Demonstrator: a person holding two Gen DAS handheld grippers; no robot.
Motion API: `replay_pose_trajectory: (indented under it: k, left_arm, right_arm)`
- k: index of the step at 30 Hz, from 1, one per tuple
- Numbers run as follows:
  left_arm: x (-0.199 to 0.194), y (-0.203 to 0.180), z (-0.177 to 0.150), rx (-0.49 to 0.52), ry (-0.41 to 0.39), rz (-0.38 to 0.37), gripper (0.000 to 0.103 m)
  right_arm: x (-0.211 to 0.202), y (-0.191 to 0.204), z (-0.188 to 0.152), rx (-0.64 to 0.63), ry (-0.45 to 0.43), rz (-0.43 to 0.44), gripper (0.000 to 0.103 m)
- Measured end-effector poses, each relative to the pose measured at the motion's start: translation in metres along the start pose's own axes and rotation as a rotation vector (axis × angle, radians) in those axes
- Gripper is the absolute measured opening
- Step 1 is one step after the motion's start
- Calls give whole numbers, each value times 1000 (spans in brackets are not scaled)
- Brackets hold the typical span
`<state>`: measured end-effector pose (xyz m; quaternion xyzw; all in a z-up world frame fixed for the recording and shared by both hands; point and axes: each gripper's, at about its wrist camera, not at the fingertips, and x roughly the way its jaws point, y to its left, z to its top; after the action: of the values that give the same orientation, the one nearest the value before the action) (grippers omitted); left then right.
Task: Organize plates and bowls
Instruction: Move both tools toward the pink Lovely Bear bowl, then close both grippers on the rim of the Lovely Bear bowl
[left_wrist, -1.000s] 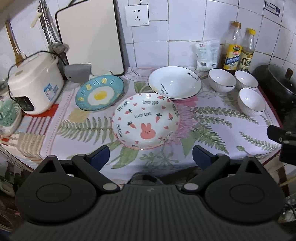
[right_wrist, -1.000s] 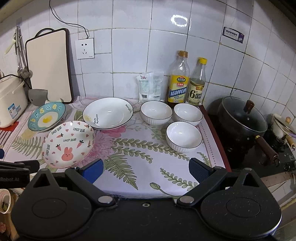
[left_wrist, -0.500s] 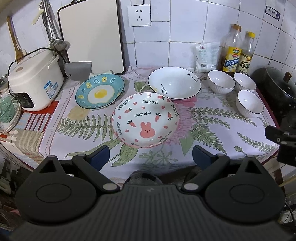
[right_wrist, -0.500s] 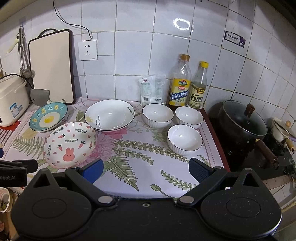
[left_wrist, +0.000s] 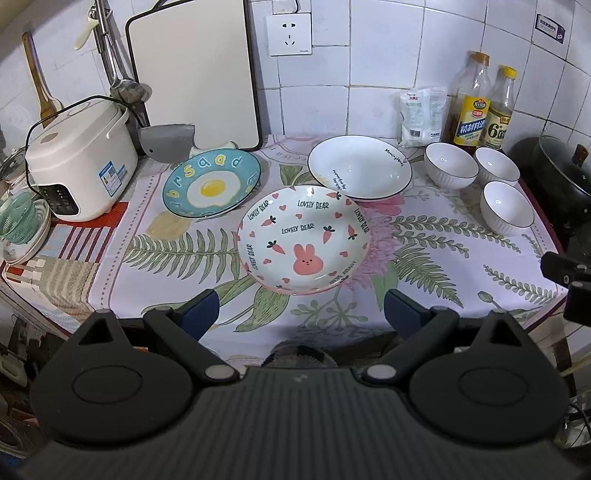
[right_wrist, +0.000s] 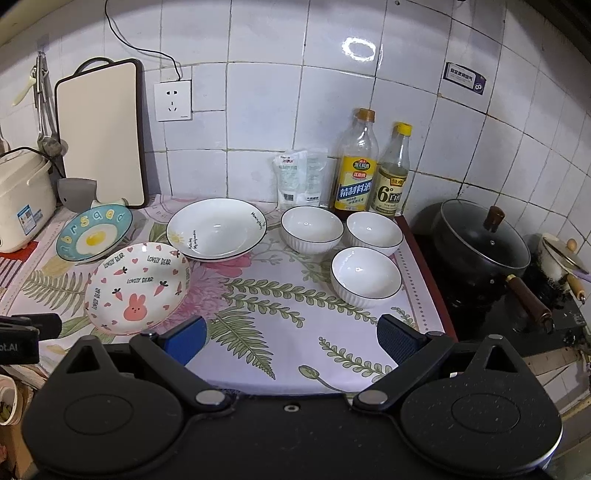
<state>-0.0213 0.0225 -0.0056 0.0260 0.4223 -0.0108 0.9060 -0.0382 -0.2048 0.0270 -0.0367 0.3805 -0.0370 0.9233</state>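
We look from just off the worktop's (left_wrist: 436, 291) front edge, both views facing the tiled wall and angled down. Our left view sits before the bunny plate (left_wrist: 303, 240), our right view further right, nearer the black pot (right_wrist: 480, 247). Both share the plates and three bowls.

Left gripper (left_wrist: 297, 314) fingers spread wide, empty, right gripper (right_wrist: 291, 338) fingers likewise spread, empty

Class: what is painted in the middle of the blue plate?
A fried egg on the blue plate, clearest in the left wrist view.
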Motion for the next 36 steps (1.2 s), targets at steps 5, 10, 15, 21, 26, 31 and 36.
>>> replay_pose_trajectory:
  k: [5,10,15,21,26,31,36]
  left_arm:
    - [-1,3,-1,-3,1,-11,97]
    - [1,7,0,-5,-4,-33,95]
    - [8,15,9,7,-32,-7,95]
    - [27,41,23,-33,-52,14,95]
    - [53,63,28,-64,-35,36,95]
    - [86,78,27,-69,-5,55,95]
    - [121,83,23,-64,17,78,95]
  right_arm:
    - [0,1,0,-5,3,0,100]
    - [1,0,-1,20,-7,46,100]
    - [10,9,2,3,-46,44,100]
    - [31,23,5,-32,-137,112,100]
    - [63,37,-2,-75,-223,192,100]
    - [91,47,-2,-30,-205,287,100]
    - [122,64,-4,-13,-173,352,100]
